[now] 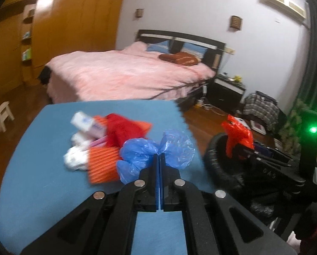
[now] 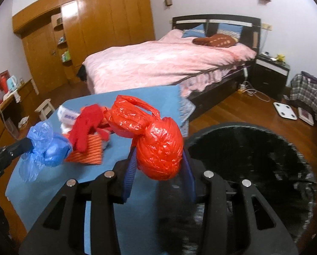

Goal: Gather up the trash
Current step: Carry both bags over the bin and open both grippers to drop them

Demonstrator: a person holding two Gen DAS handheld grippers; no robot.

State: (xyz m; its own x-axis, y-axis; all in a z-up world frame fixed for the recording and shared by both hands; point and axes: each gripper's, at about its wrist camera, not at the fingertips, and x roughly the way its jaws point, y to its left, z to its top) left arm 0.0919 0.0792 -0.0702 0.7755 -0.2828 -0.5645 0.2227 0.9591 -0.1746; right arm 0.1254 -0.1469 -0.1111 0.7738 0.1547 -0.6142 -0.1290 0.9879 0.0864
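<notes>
We see our left gripper [image 1: 159, 156] pinched tight on a crinkly blue bag [image 1: 156, 150] above the blue table [image 1: 41, 191]. Just left of the bag lie an orange ridged wrapper [image 1: 103, 166], a red cloth [image 1: 122, 129] and white packets [image 1: 86, 123]. On the right, our right gripper [image 1: 239, 146] holds a red bag [image 1: 237, 136] near a black bin [image 1: 220, 163]. Far back stands a pink bed [image 1: 124, 74].

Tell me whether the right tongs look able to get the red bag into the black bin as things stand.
Probably yes. The right tongs grip the red bag, and the black bin gapes open right beside it, with nothing visible between.
</notes>
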